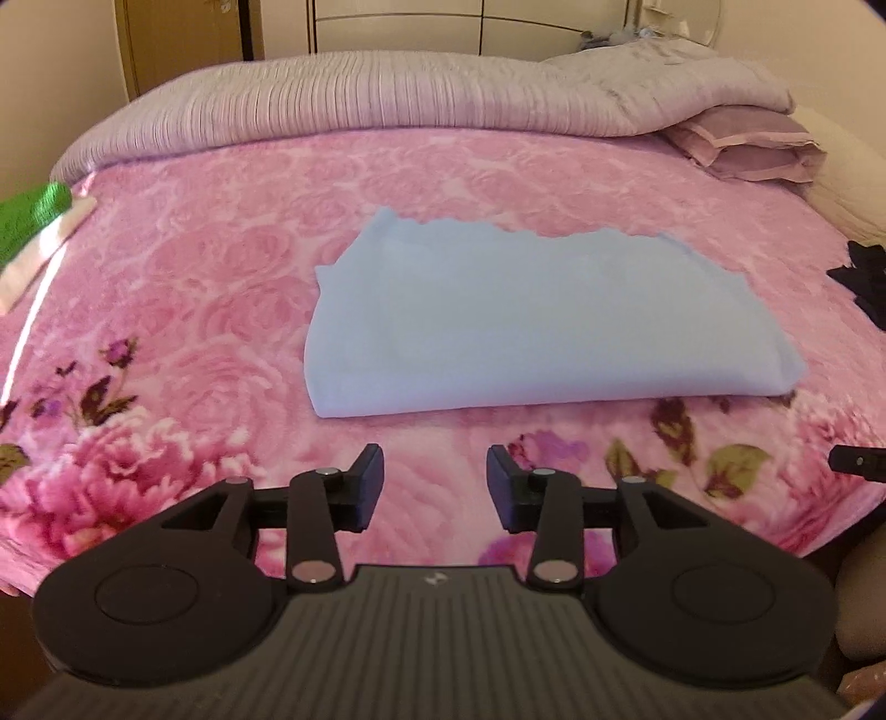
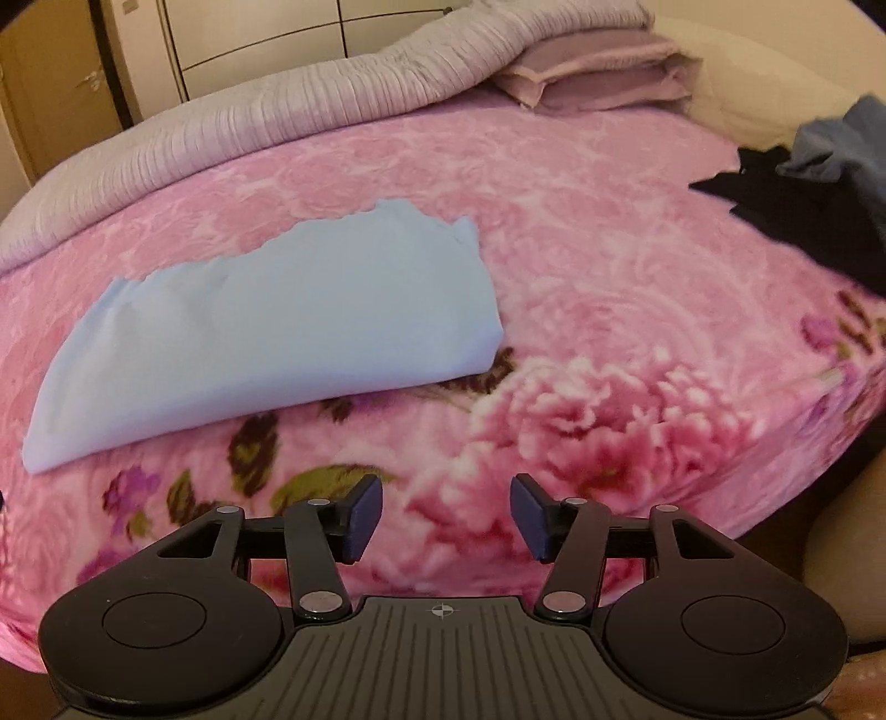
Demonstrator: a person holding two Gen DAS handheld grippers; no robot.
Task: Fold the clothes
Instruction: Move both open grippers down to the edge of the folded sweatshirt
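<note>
A light blue garment [image 1: 526, 327] lies folded into a flat rectangle on the pink floral blanket [image 1: 221, 266]; in the right wrist view the same blue garment [image 2: 277, 327] sits left of centre. My left gripper [image 1: 434, 471] hangs open just short of the garment's near folded edge, nothing between its fingers. My right gripper [image 2: 446, 501] is open too, over the pink blanket [image 2: 609, 288], to the right of the garment and clear of it. The tip of the other gripper [image 1: 855, 459] pokes in at the right edge of the left wrist view.
A rolled lilac quilt [image 1: 332, 94] and pillows [image 1: 747, 144] line the far side of the bed. Dark clothes [image 2: 803, 205] with a grey-blue piece [image 2: 847, 138] are heaped at the right. A green cloth [image 1: 27, 221] lies at the left edge. Wardrobe doors [image 1: 443, 22] stand behind.
</note>
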